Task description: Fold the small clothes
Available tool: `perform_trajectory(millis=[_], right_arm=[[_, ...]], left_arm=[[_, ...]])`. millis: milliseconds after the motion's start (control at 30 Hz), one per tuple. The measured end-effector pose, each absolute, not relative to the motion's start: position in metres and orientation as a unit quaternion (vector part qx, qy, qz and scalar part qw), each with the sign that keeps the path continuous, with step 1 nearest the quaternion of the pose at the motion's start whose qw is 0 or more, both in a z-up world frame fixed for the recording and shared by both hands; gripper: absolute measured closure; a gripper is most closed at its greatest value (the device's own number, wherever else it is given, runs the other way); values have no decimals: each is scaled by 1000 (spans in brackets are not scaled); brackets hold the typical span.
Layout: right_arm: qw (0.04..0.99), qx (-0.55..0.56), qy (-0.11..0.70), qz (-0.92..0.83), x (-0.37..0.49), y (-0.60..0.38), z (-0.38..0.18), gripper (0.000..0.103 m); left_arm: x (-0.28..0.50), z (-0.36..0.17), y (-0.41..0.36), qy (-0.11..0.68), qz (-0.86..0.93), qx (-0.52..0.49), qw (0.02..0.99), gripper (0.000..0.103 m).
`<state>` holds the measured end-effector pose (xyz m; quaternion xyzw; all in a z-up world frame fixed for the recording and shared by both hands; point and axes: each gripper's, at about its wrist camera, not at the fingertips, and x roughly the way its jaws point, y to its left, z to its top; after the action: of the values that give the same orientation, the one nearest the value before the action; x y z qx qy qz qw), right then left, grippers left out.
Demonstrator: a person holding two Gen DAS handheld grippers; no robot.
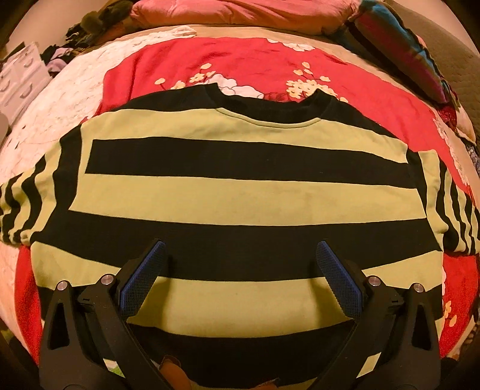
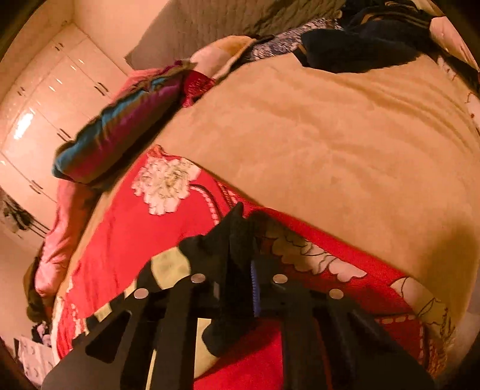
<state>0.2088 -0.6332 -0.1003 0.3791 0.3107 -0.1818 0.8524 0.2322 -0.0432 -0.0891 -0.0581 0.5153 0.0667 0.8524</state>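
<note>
A striped shirt [image 1: 234, 192], in wide black and pale green bands, lies spread flat on a red blanket [image 1: 270, 69] with white and cream flowers, which covers part of the bed. The neckline points away from the left wrist camera, and both short sleeves stretch out to the sides. The left claw [image 1: 238, 270] hangs over the lower part of the shirt with its jaws spread wide apart, the blue pads [image 1: 141, 279] facing each other and nothing between them. A pink pillow [image 1: 240, 12] lies at the far end of the bed, and a striped cushion [image 1: 399, 51] in teal and purple lies to the right.

In the right wrist view, the right claw [image 2: 244, 240] is closed tight on a bunched black piece of the shirt's edge [image 2: 237, 228], lifting it off the red blanket. A green and black band of the shirt trails away just to its left. Beyond lies a tan cover [image 2: 315, 126], with white cupboards [image 2: 54, 99] on the wall to the left.
</note>
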Motion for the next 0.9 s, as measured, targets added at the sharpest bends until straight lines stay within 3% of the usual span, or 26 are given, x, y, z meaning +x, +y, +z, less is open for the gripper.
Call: perform_trajectory(millis=[267, 567, 900], right_arm=[[904, 315, 269, -107, 214, -579, -41, 93], [940, 197, 256, 111, 239, -385, 41, 93], [913, 128, 320, 216, 257, -228, 24, 93]], left_arm=[[225, -74, -34, 502, 65, -72, 859, 9], [218, -59, -8, 484, 76, -96, 866, 9], [211, -54, 45, 472, 108, -136, 864, 9]])
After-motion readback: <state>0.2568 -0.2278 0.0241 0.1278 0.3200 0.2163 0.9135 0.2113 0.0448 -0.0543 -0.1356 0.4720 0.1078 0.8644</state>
